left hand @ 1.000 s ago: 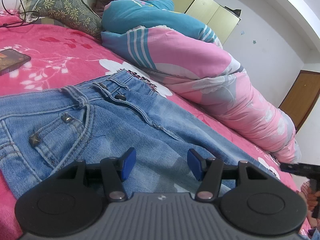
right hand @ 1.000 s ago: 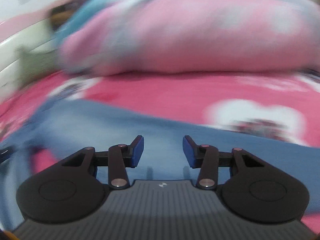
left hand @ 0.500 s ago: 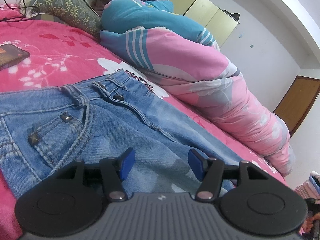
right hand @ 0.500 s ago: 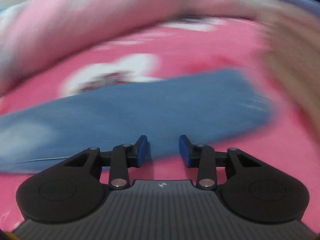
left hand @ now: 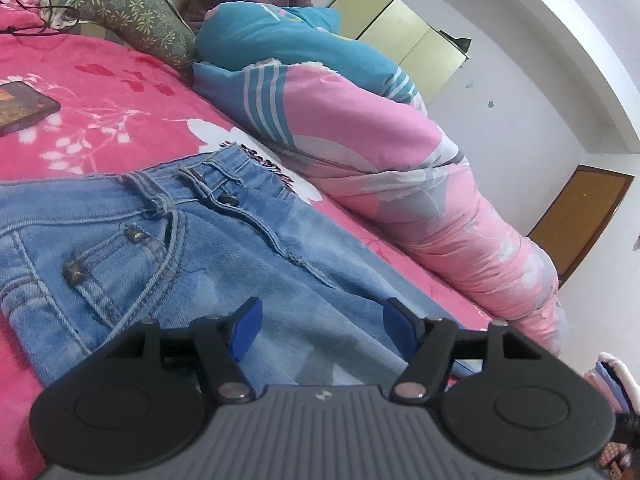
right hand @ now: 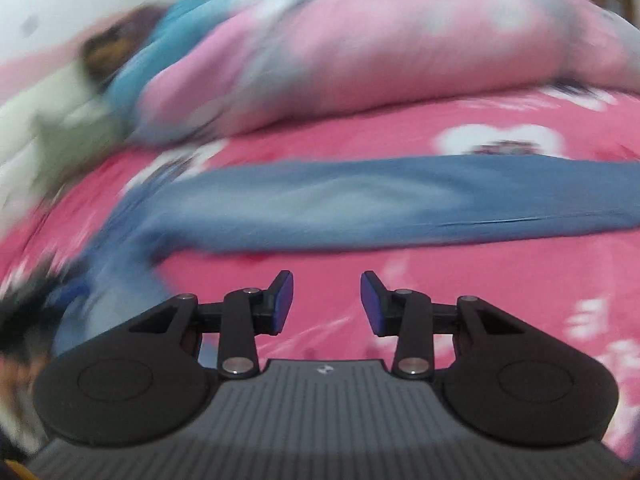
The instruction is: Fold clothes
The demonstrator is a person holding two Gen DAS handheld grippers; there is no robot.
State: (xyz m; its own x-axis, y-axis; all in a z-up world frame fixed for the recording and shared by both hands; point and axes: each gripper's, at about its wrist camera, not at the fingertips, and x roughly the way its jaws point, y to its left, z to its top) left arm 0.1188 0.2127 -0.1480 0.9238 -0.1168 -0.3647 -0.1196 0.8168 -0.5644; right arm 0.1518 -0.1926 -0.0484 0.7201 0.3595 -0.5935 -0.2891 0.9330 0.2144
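1. Left wrist view: barely shifted from half a second ago, hovering over the jeans (left hand: 168, 248) near the waistband. Left gripper (left hand: 322, 330) empty, jaws spread wide. Denim directly ahead and under the jaws, legs running off to the right along the bed (left hand: 100, 92); light-washed, front up, button and rivets showing.
2. Right wrist view: swung since then, blurred. Right gripper (right hand: 326, 304) empty, jaws apart, over bare pink bedspread; jeans leg ahead, long axis lying crosswise. Left nearer.

Spread tongs (right hand: 327, 304) before blurred jeans (right hand: 360, 204)
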